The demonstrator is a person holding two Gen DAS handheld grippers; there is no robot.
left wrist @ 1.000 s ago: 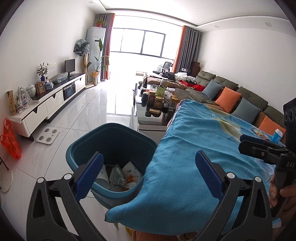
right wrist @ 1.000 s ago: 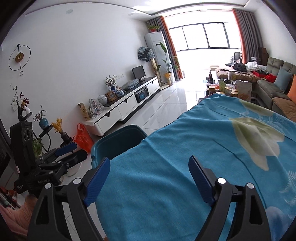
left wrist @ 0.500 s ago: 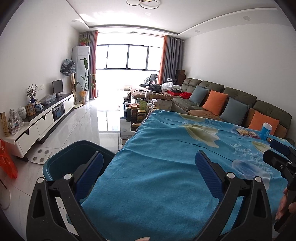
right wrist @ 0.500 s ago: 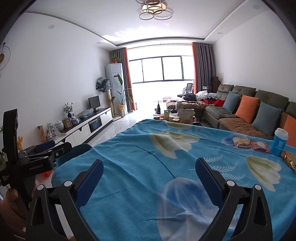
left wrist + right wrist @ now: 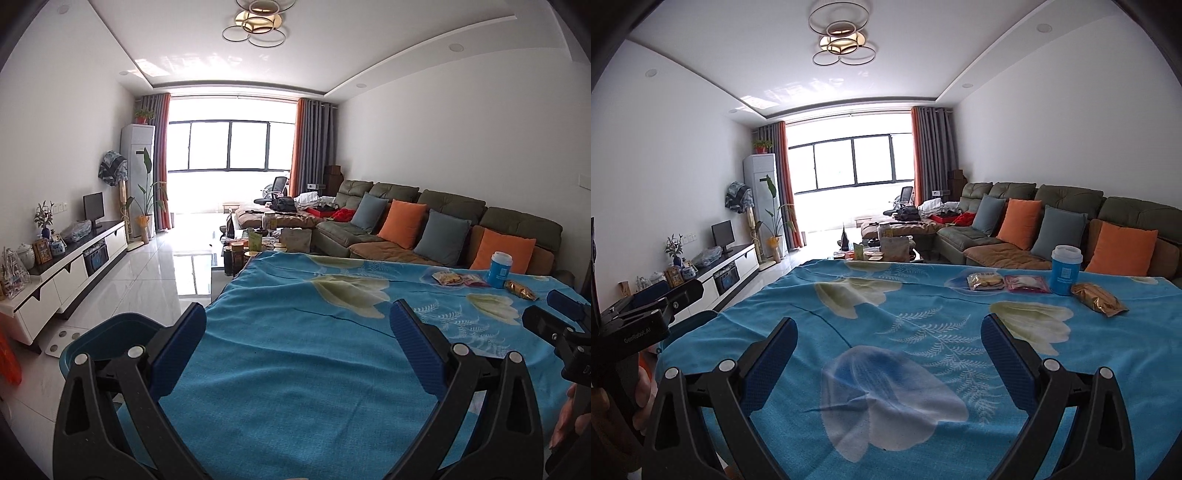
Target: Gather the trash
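Both grippers have swung up from the teal plastic bin (image 5: 92, 332) at the desk's near left; fingers apart, empty. Remaining trash, a gold foil snack packet (image 5: 1099, 303) and blue cup (image 5: 1065, 269), sits far right, next to fetch.

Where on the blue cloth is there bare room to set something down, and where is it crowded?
The cloth is bare across its near and left parts, from both grippers to the far edge. Crowded only at far right: cup, gold packet, pink packet, snack pack.
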